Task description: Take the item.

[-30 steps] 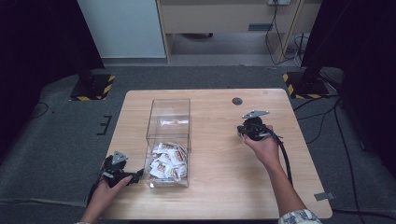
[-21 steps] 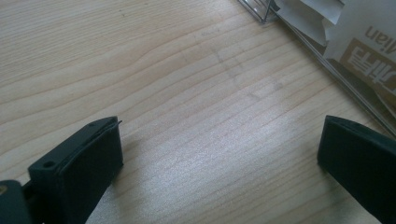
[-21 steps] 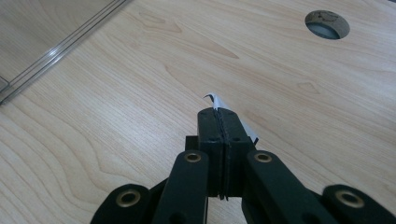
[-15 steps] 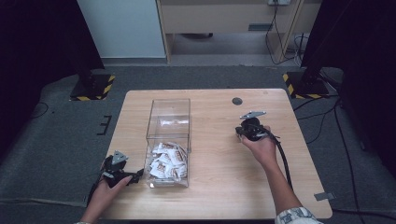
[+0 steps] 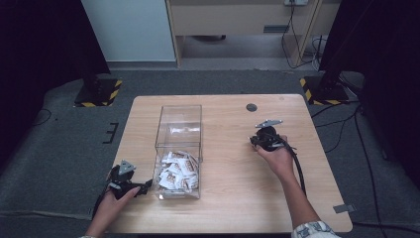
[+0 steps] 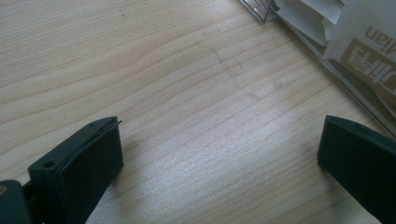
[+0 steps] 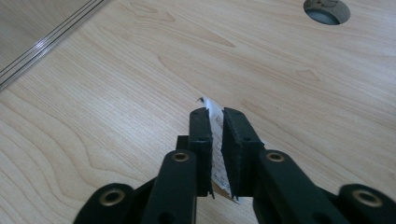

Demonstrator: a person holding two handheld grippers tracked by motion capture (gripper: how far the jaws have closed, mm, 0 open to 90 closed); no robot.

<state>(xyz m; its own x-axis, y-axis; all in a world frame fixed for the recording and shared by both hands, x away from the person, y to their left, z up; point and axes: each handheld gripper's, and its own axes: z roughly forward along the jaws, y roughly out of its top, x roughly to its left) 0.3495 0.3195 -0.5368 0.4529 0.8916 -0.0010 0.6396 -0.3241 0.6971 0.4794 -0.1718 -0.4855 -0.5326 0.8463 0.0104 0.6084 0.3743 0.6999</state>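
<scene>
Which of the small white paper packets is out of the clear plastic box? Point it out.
The small white paper packet between the right gripper jaws, which have just been opening, over bare table right of the clear plastic box. The other packets lie piled inside.

Lab/recording rig: black curtains [image 5: 44, 44], hazard-taped stand bases [image 5: 98, 93], lone wood table [image 5: 233, 198].

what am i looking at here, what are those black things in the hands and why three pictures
A person at a wooden table holds a pair of hand-held tongs in each hand. The high view looks down from above. The other two come from cameras riding on the tongs.

The left tongs stand wide open over bare wood beside a clear box holding white packets. The right tongs have a small white packet between the pads; they have just been opening slightly. A round hole sits in the tabletop beyond.
</scene>
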